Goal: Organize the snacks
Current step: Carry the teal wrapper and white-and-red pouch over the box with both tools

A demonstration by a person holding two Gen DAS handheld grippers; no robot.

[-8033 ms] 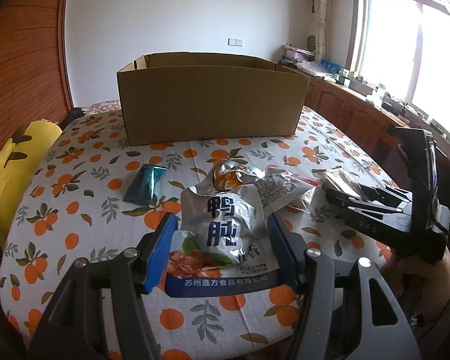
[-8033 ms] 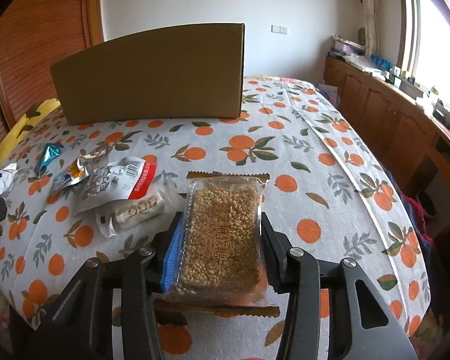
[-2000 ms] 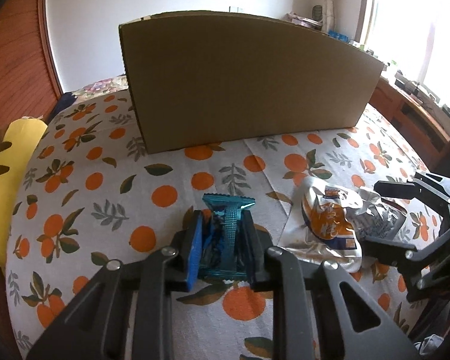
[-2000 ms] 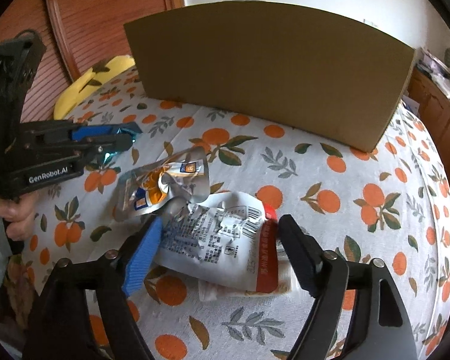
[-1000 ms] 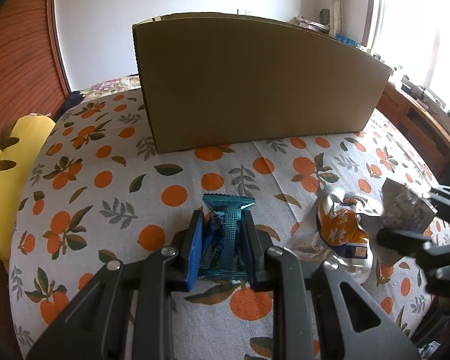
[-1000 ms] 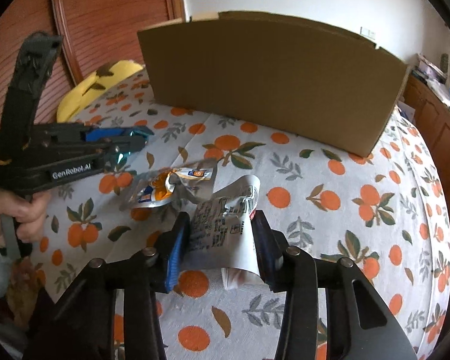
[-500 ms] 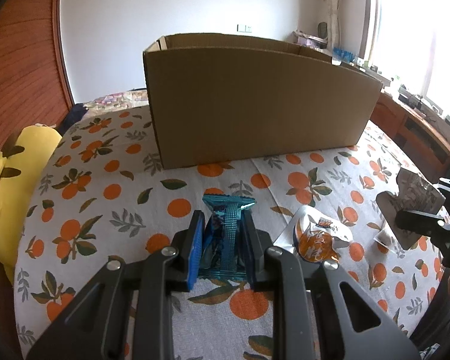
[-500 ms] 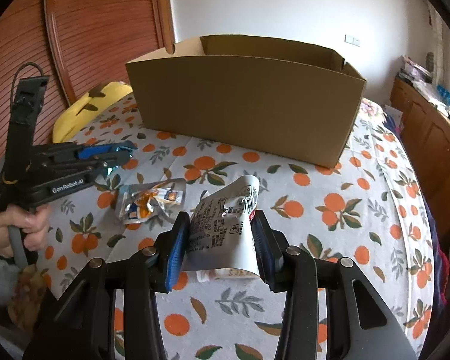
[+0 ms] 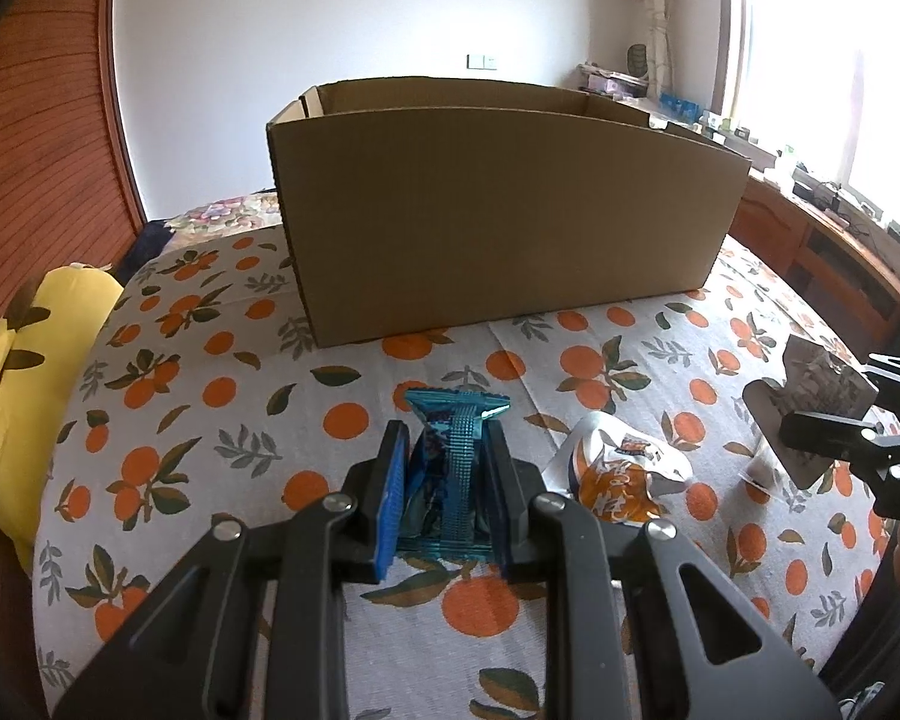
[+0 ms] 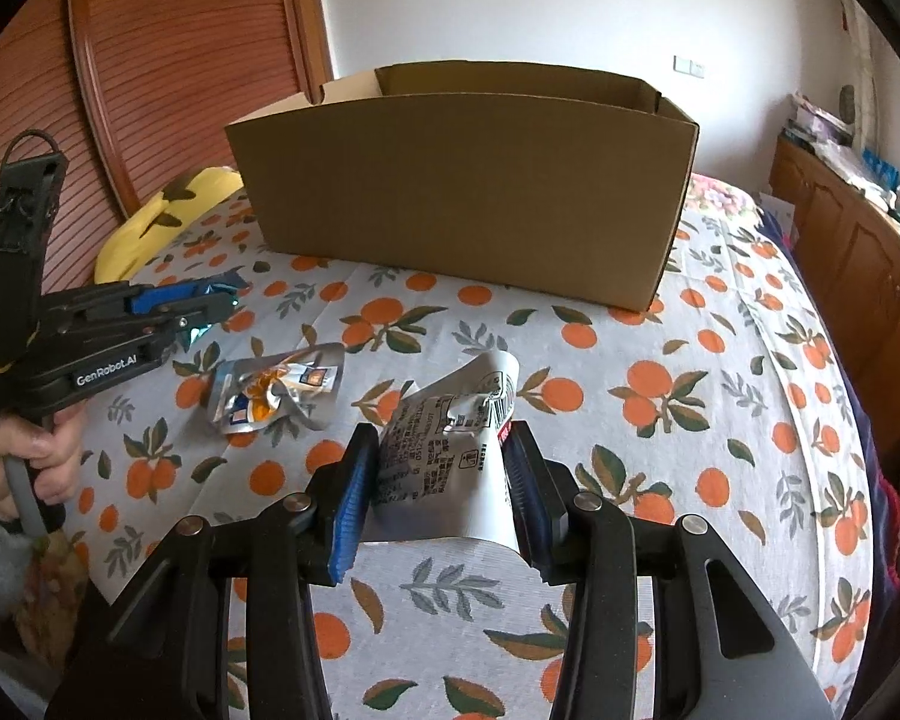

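Observation:
My left gripper [image 9: 447, 468] is shut on a blue snack packet [image 9: 453, 456] and holds it above the tablecloth; it also shows in the right wrist view [image 10: 207, 306]. My right gripper [image 10: 441, 474] is shut on a white and silver snack pouch [image 10: 450, 444], lifted off the table; the pouch also shows in the left wrist view [image 9: 810, 396]. A silver and orange pouch [image 10: 276, 390] lies on the cloth between the grippers. The open cardboard box [image 9: 498, 210] stands behind, its inside hidden.
The table carries an orange-patterned cloth [image 10: 660, 396]. A yellow cushion [image 9: 24, 372] lies at the left edge. A wooden panelled wall [image 10: 168, 60] is at the left, and a wooden cabinet [image 10: 858, 240] runs along the right.
Both grippers have risen with their packets, so the box's open top shows more. The right gripper, which closed on the white pouch a second ago, has lifted it clear of the table.

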